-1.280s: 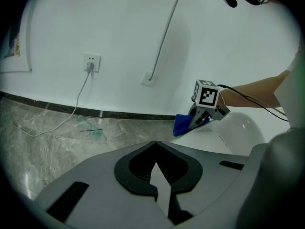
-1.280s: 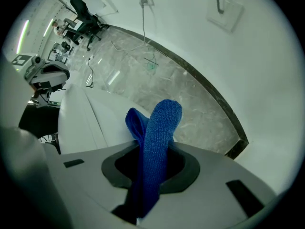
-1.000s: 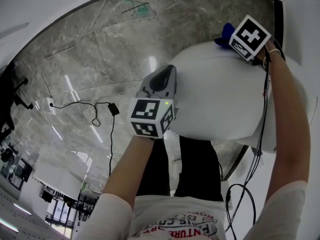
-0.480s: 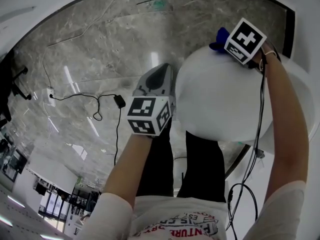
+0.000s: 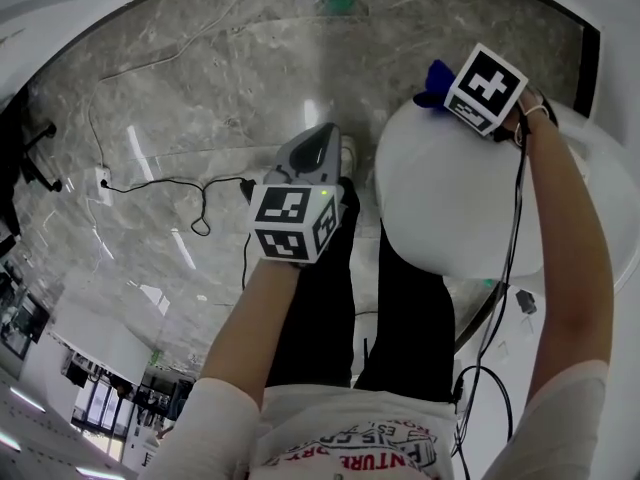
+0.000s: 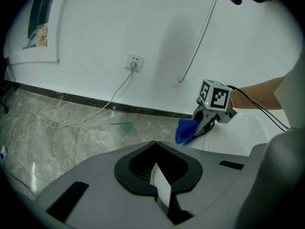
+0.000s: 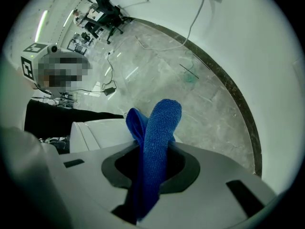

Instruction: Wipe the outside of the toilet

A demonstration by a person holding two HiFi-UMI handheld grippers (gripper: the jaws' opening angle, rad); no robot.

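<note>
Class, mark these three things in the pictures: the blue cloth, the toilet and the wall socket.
blue cloth [image 7: 159, 142]: right gripper view, middle of the upright fold.
toilet [image 5: 450, 198]: head view, top of the white lid.
wall socket [image 6: 136, 59]: left gripper view, its white face plate.

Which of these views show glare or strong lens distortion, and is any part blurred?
Head view: strong fisheye bending, with light streaks glaring on the marble floor and the toilet almost washed out to white. Left gripper view: dark rounded corners, even light on the wall. Right gripper view: the blue cloth is sharp; a mosaic patch was added at left.
</note>
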